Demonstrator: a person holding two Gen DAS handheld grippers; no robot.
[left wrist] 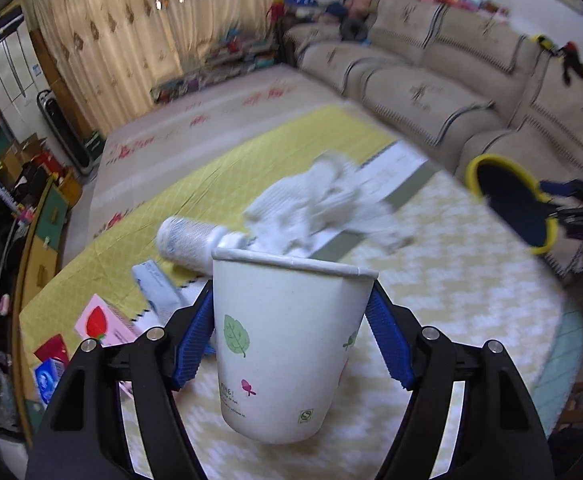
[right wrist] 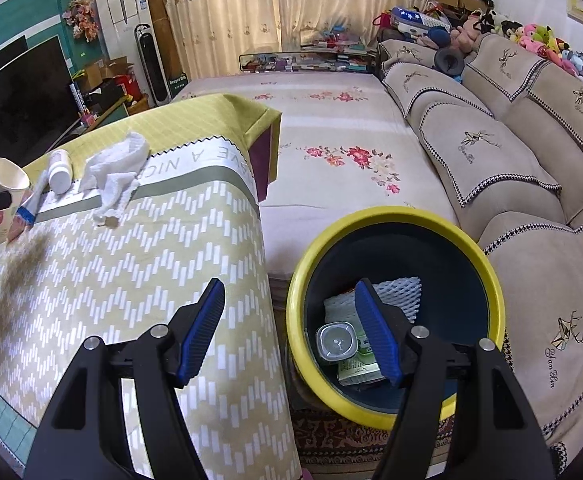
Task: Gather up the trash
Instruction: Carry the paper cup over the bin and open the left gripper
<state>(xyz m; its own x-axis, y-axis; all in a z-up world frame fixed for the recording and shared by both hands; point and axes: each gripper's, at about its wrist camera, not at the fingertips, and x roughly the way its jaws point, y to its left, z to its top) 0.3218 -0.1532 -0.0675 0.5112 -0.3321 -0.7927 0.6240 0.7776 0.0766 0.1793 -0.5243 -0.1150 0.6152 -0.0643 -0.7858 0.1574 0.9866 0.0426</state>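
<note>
Paper cup lifted for disposal

Paper cup (left wrist: 287, 344), printed with leaves, sits between the blue fingers (left wrist: 195, 336) of the left gripper (left wrist: 291, 320), pads pressing its wall, raised above the tabletop (left wrist: 451, 280). The right gripper (right wrist: 291, 328) holds nothing, fingers moderately apart, above the yellow-rimmed bin (right wrist: 491, 292) beside the sofa (right wrist: 531, 160). The carry step appears underway; next, the cup must travel across to the bin opening. A crumpled white cloth (right wrist: 115, 168) and a white bottle (right wrist: 60, 172) remain on the chevron tablecloth.
</note>
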